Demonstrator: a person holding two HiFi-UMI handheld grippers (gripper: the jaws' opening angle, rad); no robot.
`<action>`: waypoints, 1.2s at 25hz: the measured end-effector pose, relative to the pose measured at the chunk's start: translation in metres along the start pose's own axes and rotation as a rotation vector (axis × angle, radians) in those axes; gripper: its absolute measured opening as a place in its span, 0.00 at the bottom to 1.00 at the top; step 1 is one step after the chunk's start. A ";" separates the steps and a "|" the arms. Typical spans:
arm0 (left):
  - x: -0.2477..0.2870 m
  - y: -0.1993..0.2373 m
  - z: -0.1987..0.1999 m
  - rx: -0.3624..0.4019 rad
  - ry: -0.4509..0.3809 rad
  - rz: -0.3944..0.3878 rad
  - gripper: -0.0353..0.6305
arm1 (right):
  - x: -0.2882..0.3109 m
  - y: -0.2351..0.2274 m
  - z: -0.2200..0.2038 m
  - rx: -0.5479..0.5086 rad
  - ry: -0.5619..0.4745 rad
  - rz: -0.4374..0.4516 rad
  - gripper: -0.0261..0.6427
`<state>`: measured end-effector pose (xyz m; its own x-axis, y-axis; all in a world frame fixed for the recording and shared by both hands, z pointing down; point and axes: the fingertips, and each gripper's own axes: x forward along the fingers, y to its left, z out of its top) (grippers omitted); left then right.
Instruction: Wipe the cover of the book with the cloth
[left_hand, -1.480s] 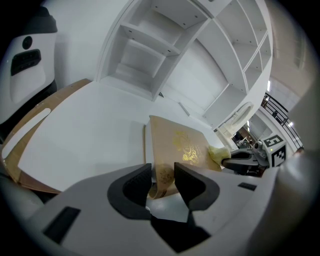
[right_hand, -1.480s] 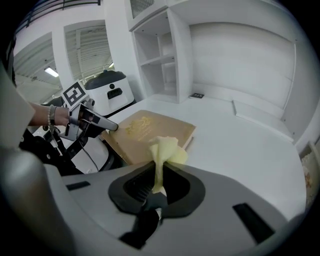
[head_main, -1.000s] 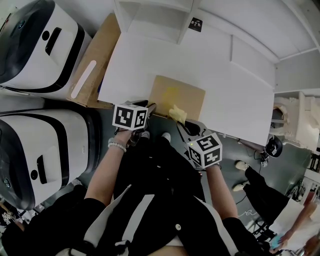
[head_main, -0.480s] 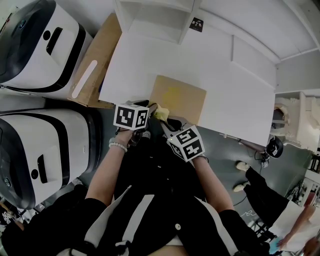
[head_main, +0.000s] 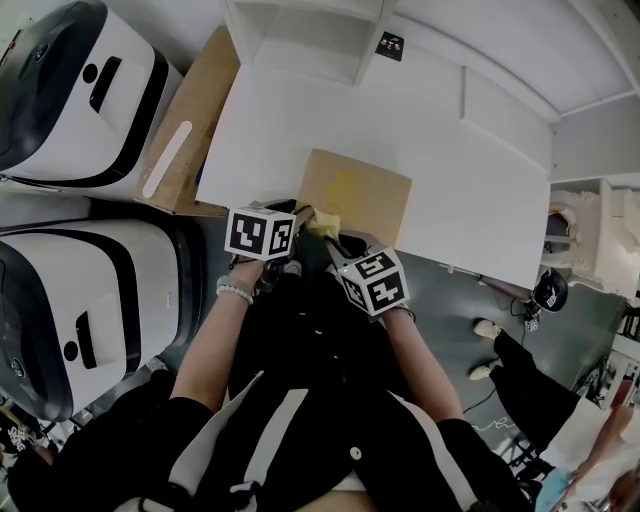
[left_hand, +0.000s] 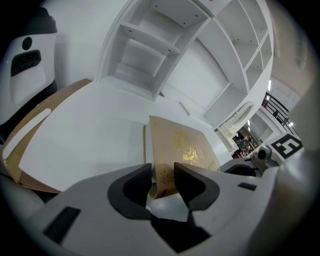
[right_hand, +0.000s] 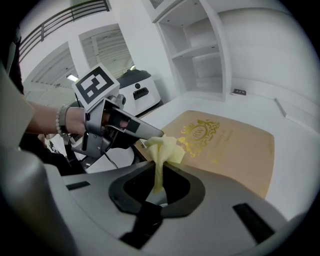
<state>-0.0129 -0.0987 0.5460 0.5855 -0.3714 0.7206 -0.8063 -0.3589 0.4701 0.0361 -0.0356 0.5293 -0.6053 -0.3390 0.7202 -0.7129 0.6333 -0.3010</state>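
A tan book (head_main: 358, 193) with a gold emblem lies on the white table (head_main: 300, 120), close to its front edge. My left gripper (head_main: 300, 213) has its jaws on the book's near left corner (left_hand: 165, 172), and the book (left_hand: 182, 145) fills the gap between them. My right gripper (head_main: 335, 238) is shut on a yellow cloth (head_main: 322, 222). The cloth (right_hand: 162, 147) sticks out of the right gripper (right_hand: 159, 175) and rests on the book (right_hand: 225, 142) near that same corner, just beside the left gripper (right_hand: 149, 133).
White shelving (head_main: 305, 30) stands at the back of the table. A brown cardboard sheet (head_main: 190, 120) leans off the table's left side. Two white and black machines (head_main: 80, 90) stand to the left. Another person's shoes (head_main: 485, 330) show on the floor at right.
My right gripper has carried the cloth leftward along the book's near edge, up to the left gripper. The left gripper and the book have stayed put.
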 end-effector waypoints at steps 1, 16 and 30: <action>0.000 0.000 0.000 0.001 0.001 -0.001 0.27 | -0.002 -0.003 -0.001 0.006 0.000 -0.003 0.09; -0.001 0.000 0.000 0.011 0.016 -0.005 0.27 | -0.050 -0.048 -0.039 0.147 0.003 -0.099 0.09; 0.000 -0.001 0.000 0.016 0.018 -0.007 0.27 | -0.095 -0.089 -0.074 0.247 0.013 -0.233 0.09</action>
<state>-0.0121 -0.0983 0.5451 0.5897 -0.3531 0.7263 -0.8004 -0.3754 0.4673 0.1832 -0.0083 0.5338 -0.4124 -0.4448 0.7951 -0.8968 0.3519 -0.2682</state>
